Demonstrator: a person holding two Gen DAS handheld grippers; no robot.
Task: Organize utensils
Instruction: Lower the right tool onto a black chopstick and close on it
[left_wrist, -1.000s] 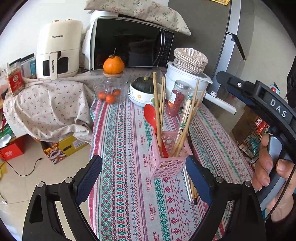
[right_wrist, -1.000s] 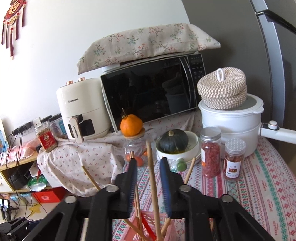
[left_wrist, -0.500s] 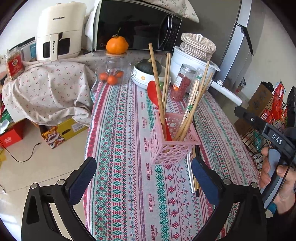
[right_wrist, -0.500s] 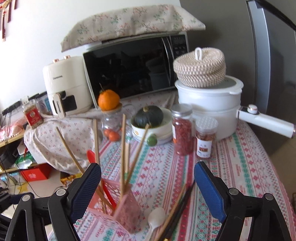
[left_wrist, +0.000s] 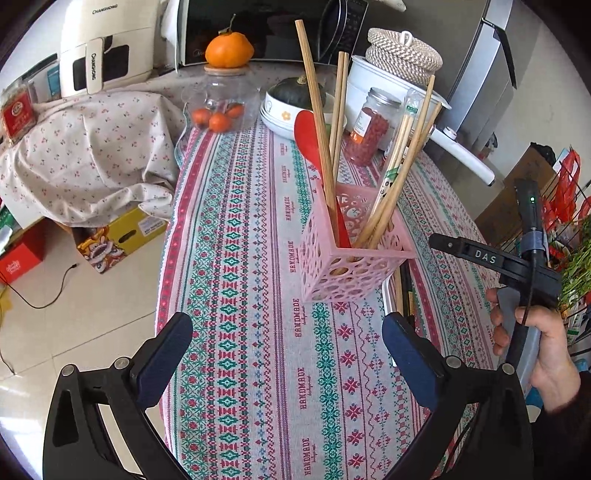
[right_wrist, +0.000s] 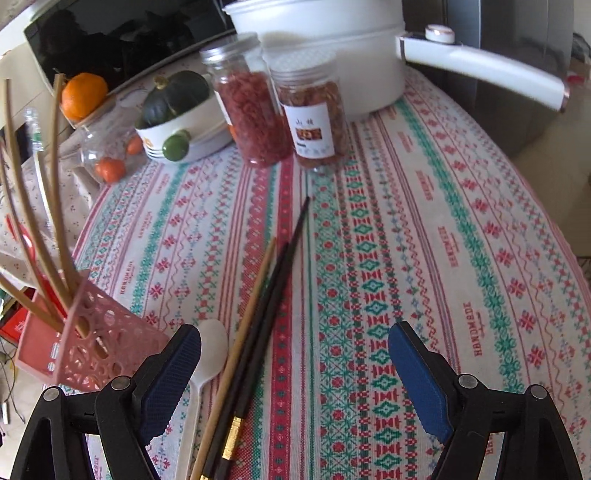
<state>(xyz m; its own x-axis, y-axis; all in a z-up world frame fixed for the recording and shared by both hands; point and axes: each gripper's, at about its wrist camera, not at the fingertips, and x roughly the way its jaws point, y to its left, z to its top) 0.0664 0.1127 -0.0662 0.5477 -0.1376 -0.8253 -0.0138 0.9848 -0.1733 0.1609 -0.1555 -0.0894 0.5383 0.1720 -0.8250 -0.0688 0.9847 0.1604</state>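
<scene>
Since a second ago the right gripper (right_wrist: 294, 363) has let go of the chopstick it pinched, dropped low over the tablecloth (right_wrist: 424, 229) and spread wide; the left gripper (left_wrist: 287, 350) has moved closer to the pink basket (left_wrist: 347, 258).

Both claws stand apart, gripping nothing. Between the right gripper's fingers, toward its left finger, lie two black chopsticks (right_wrist: 273, 295) and a wooden chopstick (right_wrist: 243, 332), side by side, long axes running away from the claw and leaning slightly right, with the black pair's gold-banded ends nearest it. A white spoon (right_wrist: 207, 354) lies just left of them, bowl pointing away. Ahead of the left gripper, the pink basket holds wooden chopsticks (left_wrist: 317, 122) and a red spoon (left_wrist: 308, 136) standing upright, fanned outward.
</scene>
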